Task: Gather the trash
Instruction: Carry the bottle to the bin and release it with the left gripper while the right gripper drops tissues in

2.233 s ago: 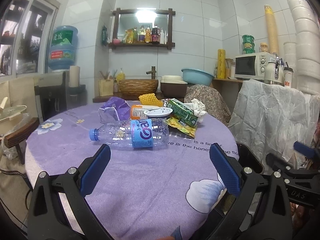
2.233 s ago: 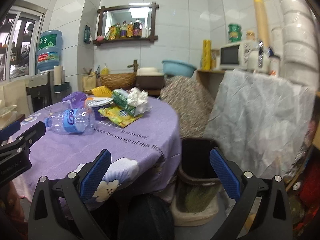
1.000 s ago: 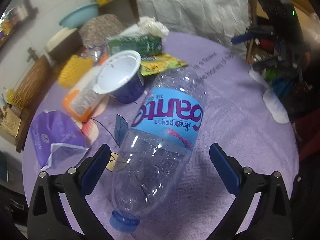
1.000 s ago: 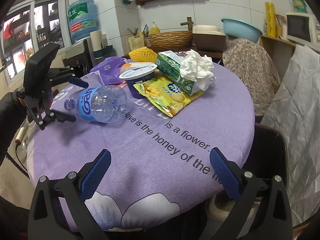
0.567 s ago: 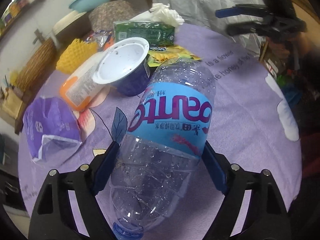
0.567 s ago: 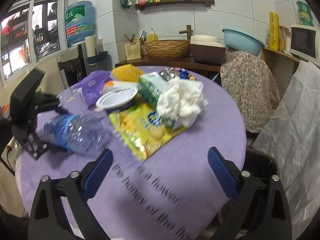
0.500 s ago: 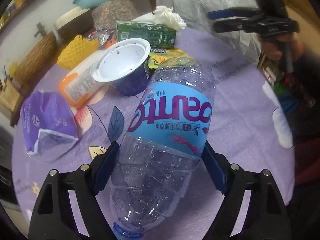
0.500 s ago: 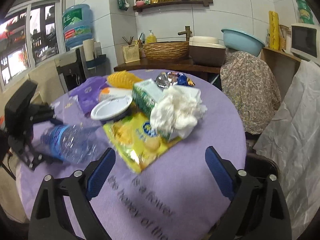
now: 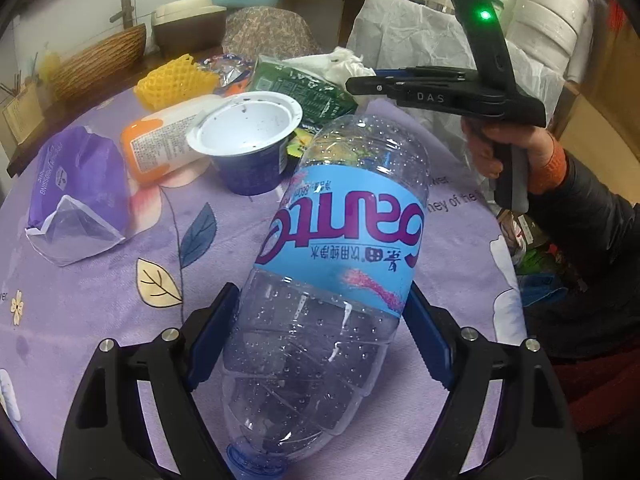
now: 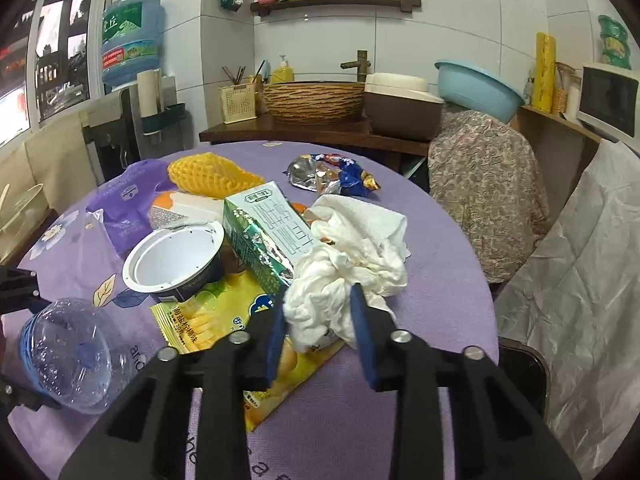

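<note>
My left gripper [image 9: 318, 340] is shut on a clear plastic bottle [image 9: 332, 280] with a blue label, cap end toward the camera, held just above the purple tablecloth [image 9: 100, 312]. The bottle also shows in the right wrist view [image 10: 68, 356]. My right gripper [image 10: 320, 336] is shut on a crumpled white tissue [image 10: 352, 256] lying against a green carton [image 10: 264, 232]. A yellow snack bag [image 10: 224, 320] lies under it. An empty white-and-blue cup [image 9: 246, 140] stands behind the bottle.
A purple bag [image 9: 76, 176], an orange-white packet [image 9: 160, 144], a yellow foam net [image 9: 172, 80] and a foil wrapper [image 10: 332, 176] lie on the table. A dark bin [image 10: 520, 372] stands beside the table at the right. A counter with a basket [image 10: 316, 100] is behind.
My right gripper has moved in over the trash pile and closed on the white tissue. My left gripper keeps its hold on the bottle and has lifted it slightly.
</note>
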{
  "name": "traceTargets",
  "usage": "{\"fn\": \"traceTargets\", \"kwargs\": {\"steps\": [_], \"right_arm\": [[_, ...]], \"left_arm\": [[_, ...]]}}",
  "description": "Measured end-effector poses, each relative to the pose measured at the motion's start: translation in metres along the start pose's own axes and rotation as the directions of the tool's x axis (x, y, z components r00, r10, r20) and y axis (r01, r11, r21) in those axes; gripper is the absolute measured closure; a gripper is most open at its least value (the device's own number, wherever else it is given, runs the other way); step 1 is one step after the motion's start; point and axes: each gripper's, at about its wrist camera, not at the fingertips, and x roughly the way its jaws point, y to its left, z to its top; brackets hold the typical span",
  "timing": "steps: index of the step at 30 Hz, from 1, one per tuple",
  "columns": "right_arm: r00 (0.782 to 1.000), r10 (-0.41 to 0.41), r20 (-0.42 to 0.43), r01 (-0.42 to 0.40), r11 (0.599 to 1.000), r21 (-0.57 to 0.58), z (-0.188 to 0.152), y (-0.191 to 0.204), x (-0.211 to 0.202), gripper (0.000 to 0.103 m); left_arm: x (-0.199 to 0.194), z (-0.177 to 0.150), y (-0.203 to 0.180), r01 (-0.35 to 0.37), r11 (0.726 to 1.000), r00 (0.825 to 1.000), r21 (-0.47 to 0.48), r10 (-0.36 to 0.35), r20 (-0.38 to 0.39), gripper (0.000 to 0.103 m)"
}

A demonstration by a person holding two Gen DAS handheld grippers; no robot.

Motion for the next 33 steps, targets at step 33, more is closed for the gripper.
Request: {"fn": "traceTargets", "kwargs": {"steps": [33], "right_arm": [[0.97, -0.218, -0.105, 0.242, 0.872, 0.425, -0.175, -0.228, -0.081, 0.085]], "left_arm": [[0.249, 0.276, -0.225, 0.151, 0.979, 0.976, -0.139, -0.169, -0.136, 0.022]]}}
